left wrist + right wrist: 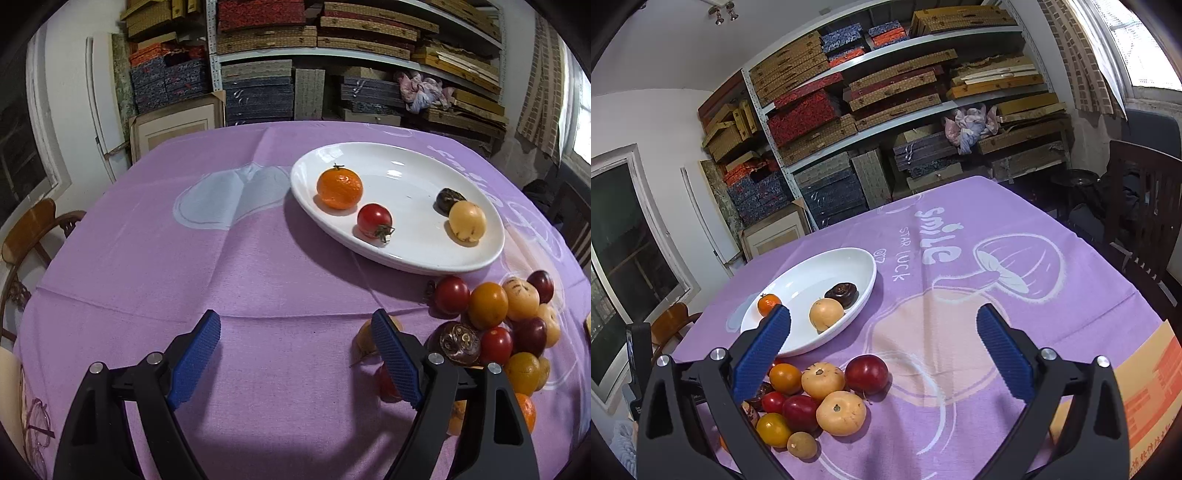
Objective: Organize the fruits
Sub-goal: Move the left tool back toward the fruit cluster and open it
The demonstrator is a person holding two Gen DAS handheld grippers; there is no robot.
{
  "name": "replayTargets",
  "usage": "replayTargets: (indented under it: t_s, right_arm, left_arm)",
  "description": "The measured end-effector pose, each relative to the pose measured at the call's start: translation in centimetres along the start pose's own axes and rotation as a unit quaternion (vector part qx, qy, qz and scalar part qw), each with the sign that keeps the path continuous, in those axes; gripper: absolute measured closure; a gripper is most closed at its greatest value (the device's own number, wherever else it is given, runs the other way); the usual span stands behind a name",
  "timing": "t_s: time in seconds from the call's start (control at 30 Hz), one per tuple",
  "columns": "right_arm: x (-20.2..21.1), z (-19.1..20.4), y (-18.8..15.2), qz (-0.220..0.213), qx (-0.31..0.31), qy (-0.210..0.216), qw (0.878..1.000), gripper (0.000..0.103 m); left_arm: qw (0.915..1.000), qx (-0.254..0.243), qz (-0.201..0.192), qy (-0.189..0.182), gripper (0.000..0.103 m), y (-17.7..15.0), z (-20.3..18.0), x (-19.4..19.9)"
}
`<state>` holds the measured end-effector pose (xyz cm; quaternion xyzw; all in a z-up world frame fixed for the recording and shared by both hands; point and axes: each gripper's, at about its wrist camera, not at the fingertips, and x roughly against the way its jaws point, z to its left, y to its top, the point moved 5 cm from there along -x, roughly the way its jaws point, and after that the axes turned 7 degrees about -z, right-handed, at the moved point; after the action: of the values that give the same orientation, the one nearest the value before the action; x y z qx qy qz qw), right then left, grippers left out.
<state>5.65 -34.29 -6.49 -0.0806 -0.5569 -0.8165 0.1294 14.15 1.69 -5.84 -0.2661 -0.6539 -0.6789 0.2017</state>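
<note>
A white oval plate (pixel 406 254) (pixel 798 347) sits on the purple tablecloth. It holds a mandarin (pixel 340 187) (pixel 768 304), a red cherry tomato (pixel 374 220), a dark water chestnut (pixel 446 198) (pixel 843 292) and a pale yellow loquat (pixel 467 221) (pixel 826 314). A pile of loose fruit (pixel 495 325) (pixel 812 398) lies in front of the plate: red and orange tomatoes, loquats, dark plums. My left gripper (pixel 295 325) is open and empty, left of the pile. My right gripper (pixel 882 321) is open and empty, above and right of the pile.
Shelves of stacked boxes (pixel 886 110) stand behind the table. A wooden chair (pixel 33 236) is at the left, a dark chair (pixel 1145 206) at the right. An orange printed card (pixel 1145 398) lies at the table's right edge.
</note>
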Motion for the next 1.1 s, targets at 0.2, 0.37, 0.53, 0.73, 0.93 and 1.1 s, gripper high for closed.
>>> replayTargets:
  t_s: [0.2, 0.37, 0.53, 0.73, 0.93, 1.1]
  right_arm:
    - [0.0, 0.0, 0.0, 0.0, -0.001, -0.003, 1.0, 0.004]
    - [0.0, 0.2, 0.0, 0.001, -0.001, -0.002, 1.0, 0.004]
    - [-0.1, 0.4, 0.0, 0.004, 0.002, -0.001, 1.0, 0.004]
    - [-0.3, 0.5, -0.1, 0.006, -0.001, 0.001, 1.0, 0.004]
    - [-0.4, 0.8, -0.5, 0.009, 0.002, -0.001, 1.0, 0.004]
    - [-0.4, 0.8, -0.5, 0.008, 0.002, -0.003, 1.0, 0.004]
  left_arm:
    - [0.999, -0.034, -0.005, -0.03, 0.02, 0.0, -2.9, 0.5]
    - [0.998, -0.051, 0.01, -0.035, 0.02, -0.9, -4.0, -0.4]
    - [0.9978, -0.051, 0.023, -0.036, 0.019, -1.4, -3.2, -0.3]
    - [0.9988, -0.039, 0.018, -0.025, 0.019, -0.8, -1.9, -0.6]
    - [0.9963, -0.072, 0.012, -0.045, 0.02, -0.3, -4.1, -1.0]
    - [0.9951, -0.082, 0.022, -0.051, 0.021, -0.3, -4.9, -2.3]
